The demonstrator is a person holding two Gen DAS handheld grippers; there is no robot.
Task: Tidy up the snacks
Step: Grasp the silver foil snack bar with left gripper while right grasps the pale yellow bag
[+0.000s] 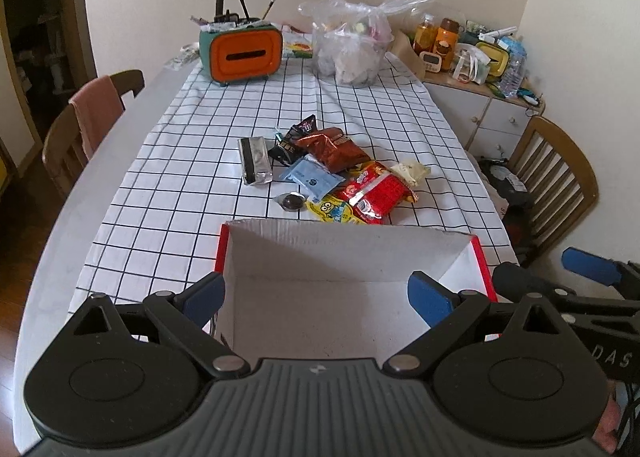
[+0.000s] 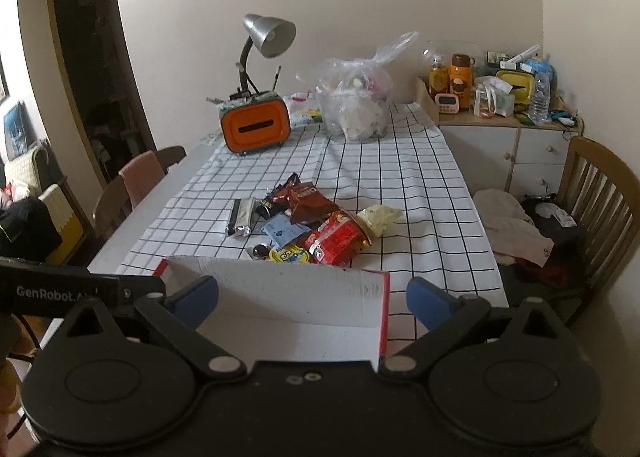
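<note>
Both my left gripper [image 1: 316, 293] and right gripper [image 2: 312, 295] hang spread wide and empty over the open red-edged box [image 1: 476, 257]. The snack pile [image 1: 340, 177] lies just beyond its far wall; I'd take the nearest red packet [image 1: 380, 197] first, pinching one edge.

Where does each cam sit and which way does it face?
Left wrist: on the left gripper, above the open box, facing down the table at the snack pile; shows its own open fingers, plus the right gripper at the right edge.
Right wrist: on the right gripper, over the box's right side, same heading; shows its own open fingers, with the left gripper's body at the left edge.
Shared: box, snack pile, lamp, orange holder, checked cloth.
</note>
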